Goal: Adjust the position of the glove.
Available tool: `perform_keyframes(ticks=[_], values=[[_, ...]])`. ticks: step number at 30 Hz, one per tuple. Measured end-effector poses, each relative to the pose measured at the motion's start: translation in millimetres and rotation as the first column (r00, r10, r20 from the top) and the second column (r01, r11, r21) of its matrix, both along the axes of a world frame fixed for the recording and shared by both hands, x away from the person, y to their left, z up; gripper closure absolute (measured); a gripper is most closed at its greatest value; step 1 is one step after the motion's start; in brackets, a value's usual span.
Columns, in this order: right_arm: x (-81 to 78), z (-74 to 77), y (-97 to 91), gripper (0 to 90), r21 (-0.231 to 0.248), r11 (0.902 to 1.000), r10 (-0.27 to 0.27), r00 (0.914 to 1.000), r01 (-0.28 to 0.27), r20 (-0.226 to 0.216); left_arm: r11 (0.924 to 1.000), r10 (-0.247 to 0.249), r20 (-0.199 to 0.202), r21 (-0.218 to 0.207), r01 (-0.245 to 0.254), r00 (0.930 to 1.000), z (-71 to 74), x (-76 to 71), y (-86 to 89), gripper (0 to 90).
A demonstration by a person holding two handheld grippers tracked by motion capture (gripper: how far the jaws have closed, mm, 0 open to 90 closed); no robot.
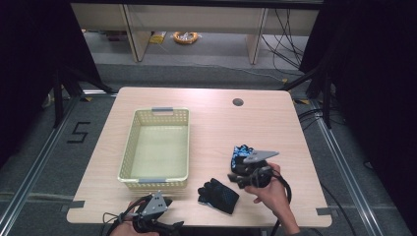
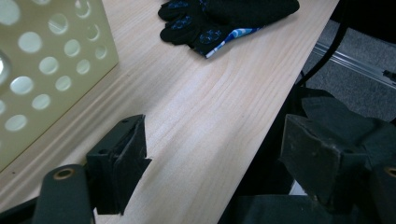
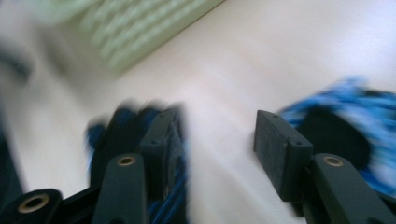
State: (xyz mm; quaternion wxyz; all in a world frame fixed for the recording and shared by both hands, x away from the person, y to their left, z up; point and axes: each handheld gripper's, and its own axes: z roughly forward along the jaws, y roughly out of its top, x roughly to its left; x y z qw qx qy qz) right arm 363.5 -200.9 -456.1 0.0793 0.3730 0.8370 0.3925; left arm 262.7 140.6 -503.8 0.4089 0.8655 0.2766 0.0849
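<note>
Right gripper [image 1: 238, 179] hangs low between the two gloves, jaws apart, nothing pinched. Near glove [image 1: 219, 195] lies flat on the counter [image 1: 216, 123]. Left gripper [image 1: 164, 201] rests at the front edge, jaws apart.

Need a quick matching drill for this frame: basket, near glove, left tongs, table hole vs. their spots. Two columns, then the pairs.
Things:
1. basket
2. near glove
3. left tongs
4. table hole

Places:
A. far side of table, right of centre
B. near edge, left corner, jaws open and empty
C. left half of table, nothing inside
D. near edge, between the two hands

Pairs: 1-C, 2-D, 3-B, 4-A
</note>
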Motion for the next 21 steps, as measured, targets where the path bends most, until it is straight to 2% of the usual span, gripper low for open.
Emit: perform_keyframes(ticks=[1,2,3,4,5,6,7,9,10,11,12,13,15,16,17,18,21], values=[[2.2,3.0,-5.0,50.0,0.041,0.9954,-0.087,0.9961,0.086,0.017,0.9999,0.012,-0.017,-0.005,-0.012,0.9998,0.7,-1.7,1.4,22.2],[4.0,5.9,-8.3,50.0,0.07,0.9854,-0.155,0.9879,0.155,0.0,1.0,0.002,0.0,-0.006,-0.002,1.0,1.0,-1.0,2.8,22.2],[6.9,6.7,-11.3,50.0,0.06,0.9806,-0.188,0.9819,0.187,0.02,0.9999,0.014,-0.011,0.007,-0.014,0.9998,0.9,-1.0,4.8,22.1],[9.5,5.8,-11.9,49.9,0.058,0.9748,-0.216,0.9762,0.215,0.014,0.9995,0.029,-0.016,-0.012,-0.029,0.9995,0.0,-1.2,4.7,22.1],[13.1,4.1,-13.4,50.0,0.05,0.9727,-0.228,0.973,0.227,0.033,0.9995,0.026,-0.024,-0.014,-0.027,0.9994,0.0,-0.8,5.9,22.1],[15.7,2.2,-12.8,50.0,0.052,0.9695,-0.241,0.97,0.24,0.03,0.9998,0.016,-0.01,-0.01,-0.016,0.9998,0.2,0.2,6.7,22.1],[18.2,-0.3,-10.6,50.0,0.049,0.968,-0.247,0.9687,0.246,0.022,0.9998,0.018,-0.013,-0.009,-0.018,0.9998,-0.1,0.2,6.9,22.1],[23.1,-3.1,-6.8,50.0,0.02,0.9641,-0.265,0.9639,0.265,0.023,0.9999,0.012,-0.008,0.001,-0.012,0.9999,-0.9,0.4,6.6,22.0],[26.7,-5.3,-4.8,50.0,0.011,0.963,-0.27,0.9624,0.269,0.034,0.9998,0.017,-0.024,0.004,-0.017,0.9996,-1.0,-1.0,6.3,22.0],[26.7,-5.3,-4.8,50.0,0.011,0.963,-0.27,0.9624,0.269,0.034,0.9998,0.017,-0.024,0.004,-0.017,0.9996,-1.0,-1.0,6.3,22.0],[30.5,-6.8,-2.6,50.0,0.004,0.9615,-0.275,0.9612,0.275,0.023,0.9996,0.024,-0.026,-0.013,-0.024,0.9994,-1.9,-1.9,5.0,22.0],[32.9,-9.5,1.8,50.0,0.003,0.9547,-0.298,0.9546,0.298,-0.016,1.0,0.0,-0.006,0.008,0.0,1.0,-1.1,-1.1,6.2,22.0],[35.9,-11.4,2.6,50.0,-0.006,0.9566,-0.291,0.9565,0.291,-0.012,0.9999,-0.003,-0.006,0.011,0.003,1.0,-0.9,-0.7,6.6,22.0],[39.0,-14.5,6.2,50.0,-0.034,0.9558,-0.293,0.9559,0.292,-0.022,0.9999,0.008,-0.014,-0.007,-0.009,0.9999,-1.2,-1.6,6.0,21.9],[39.0,-14.5,6.2,50.0,-0.034,0.9558,-0.293,0.9559,0.292,-0.022,1.0,0.007,-0.013,-0.006,-0.007,0.9999,-1.0,-1.4,6.4,21.9],[39.3,-14.8,8.0,50.0,-0.046,0.9494,-0.312,0.9499,0.311,-0.02,0.9999,0.011,-0.023,0.0,-0.011,0.9997,-0.9,-1.6,7.0,22.0],[44.2,-19.2,13.3,51.5,-0.051,0.9493,-0.312,0.9495,0.31,-0.033,0.9999,0.015,-0.021,0.002,-0.015,0.9997,-0.2,-1.7,7.3,21.9]])
